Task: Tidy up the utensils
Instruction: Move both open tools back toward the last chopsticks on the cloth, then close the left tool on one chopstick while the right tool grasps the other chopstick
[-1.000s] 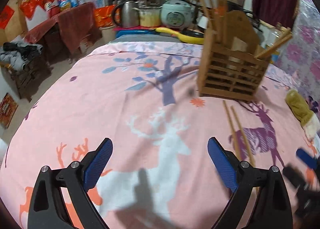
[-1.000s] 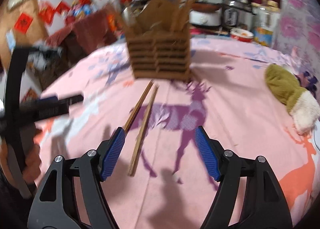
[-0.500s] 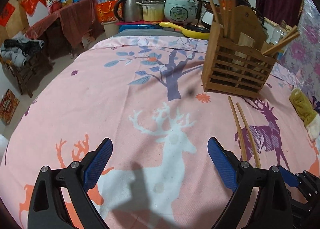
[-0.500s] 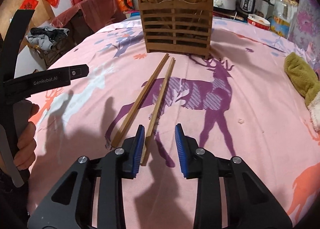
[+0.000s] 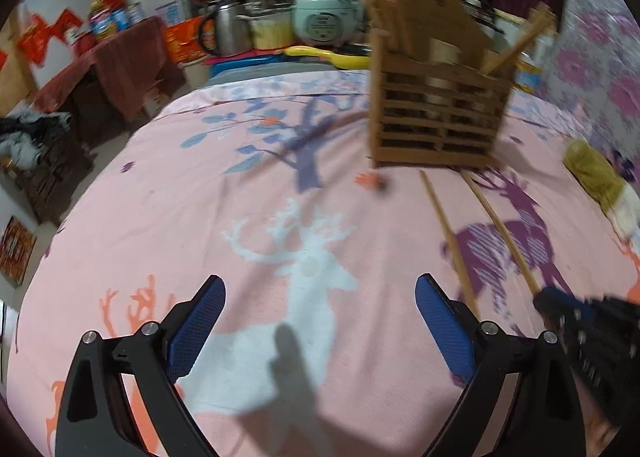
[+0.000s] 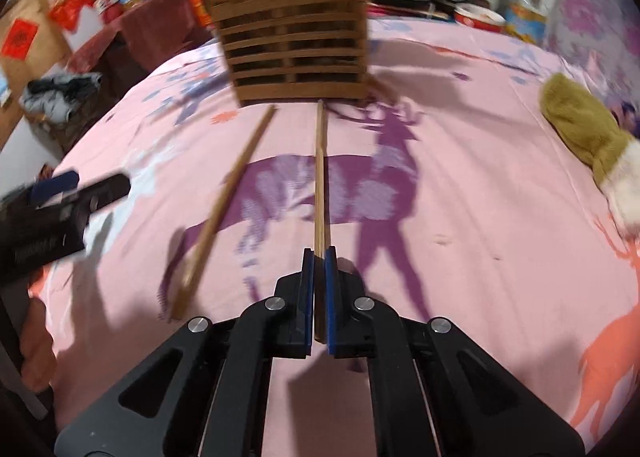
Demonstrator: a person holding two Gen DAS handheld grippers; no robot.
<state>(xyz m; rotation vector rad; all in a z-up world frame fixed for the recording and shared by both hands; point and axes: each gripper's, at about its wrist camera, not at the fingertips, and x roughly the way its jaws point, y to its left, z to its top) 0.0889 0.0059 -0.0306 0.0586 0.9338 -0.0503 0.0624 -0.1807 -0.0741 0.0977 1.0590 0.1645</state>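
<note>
tablecloth (image 6: 480, 185): pink, printed with deer and tree shapes, covers the whole work surface.
utensil holder (image 6: 294, 53): slatted wooden box, upright at the far side of the cloth, several chopsticks already standing in it; blurred in both views.
mitten (image 6: 580, 133): olive green with a white cuff, lying at the right edge of the cloth, well apart from the holder.
left gripper (image 5: 318, 321): blue pads spread wide, nothing between them, above the white deer print. Also visible at the left edge of the right wrist view.
right gripper (image 6: 319, 289): jaws fully closed, blue pads clamped on the near end of 1 chopstick.
held chopstick (image 6: 320, 177): runs straight out from the pads toward the holder base, far tip just short of it.
loose chopstick (image 6: 224, 213): 2nd of 2, on the cloth just left of the held one, angled away from it at the near end, far tip near the holder base. Not gripped.
</note>
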